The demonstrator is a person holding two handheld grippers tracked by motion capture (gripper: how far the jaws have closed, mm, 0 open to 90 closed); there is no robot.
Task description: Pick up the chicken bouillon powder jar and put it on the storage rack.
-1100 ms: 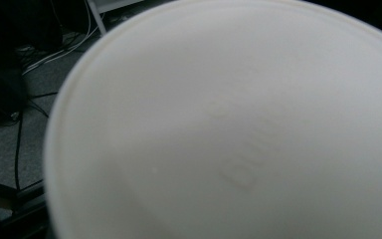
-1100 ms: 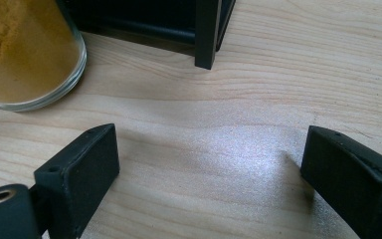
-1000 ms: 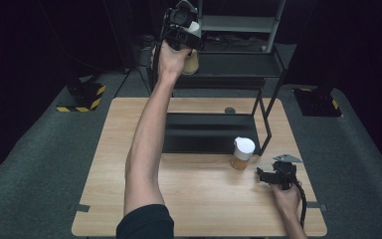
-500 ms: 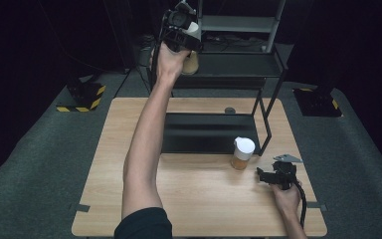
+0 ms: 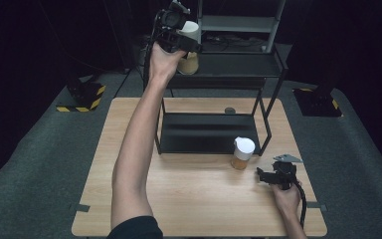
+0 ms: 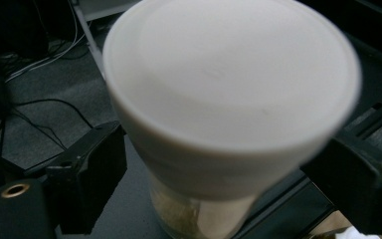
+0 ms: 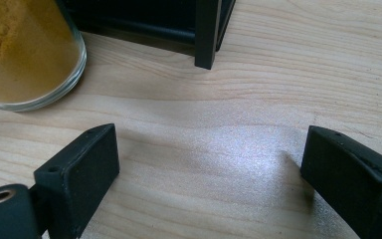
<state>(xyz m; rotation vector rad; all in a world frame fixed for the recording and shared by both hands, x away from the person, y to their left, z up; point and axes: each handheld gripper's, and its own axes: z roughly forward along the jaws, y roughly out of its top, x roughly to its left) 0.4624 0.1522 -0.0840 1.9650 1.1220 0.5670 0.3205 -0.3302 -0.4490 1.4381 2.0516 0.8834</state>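
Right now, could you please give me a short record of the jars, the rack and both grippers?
upper jar: white-lidded jar standing on the rack's middle shelf
left gripper: left gripper raised to that shelf, jaws just opened, one either side of the jar and apart from it
lower jar: second jar of tan powder on the table, beside the rack's front right leg
right gripper: right gripper open, low over bare wood

White lids, amber powder, black metal on pale wood

The jar (image 5: 191,47) at the frame's top has a white lid over tan contents; the second jar (image 5: 241,154), right of centre, holds ochre powder under a white lid. The rack (image 5: 214,132) is black, the surface (image 5: 189,199) light wood grain, both hand-held grippers black, the floor grey, with yellow-black striped feet (image 5: 82,97).
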